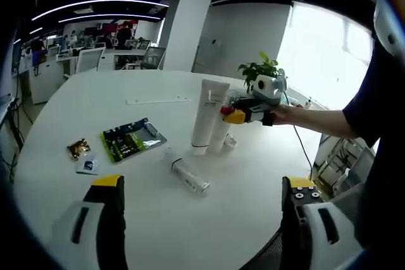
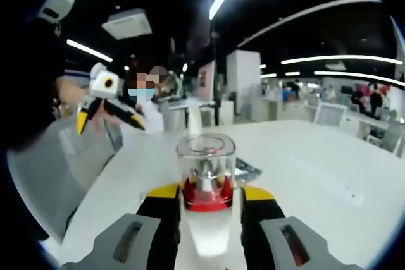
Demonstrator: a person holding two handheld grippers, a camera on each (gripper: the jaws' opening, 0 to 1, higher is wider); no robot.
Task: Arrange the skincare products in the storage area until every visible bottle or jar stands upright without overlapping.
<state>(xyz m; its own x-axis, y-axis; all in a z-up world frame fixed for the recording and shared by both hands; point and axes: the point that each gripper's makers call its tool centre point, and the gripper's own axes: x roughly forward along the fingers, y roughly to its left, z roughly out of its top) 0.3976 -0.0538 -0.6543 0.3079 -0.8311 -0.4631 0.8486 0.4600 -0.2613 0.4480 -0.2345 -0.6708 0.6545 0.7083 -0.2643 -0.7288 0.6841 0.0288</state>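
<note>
Left gripper view: left gripper [image 1: 201, 203] jaws wide apart, empty; white cylindrical bottle [image 1: 187, 174] lies flat just ahead, long axis slanting across the jaws; tall white tube [image 1: 207, 117] upright beyond, beside the right gripper [image 1: 235, 116] | Right gripper view: right gripper [image 2: 205, 202] clamps a frosted bottle [image 2: 205, 184] with clear square cap, upright between the jaws; left gripper [image 2: 109, 109] open, far left
</note>
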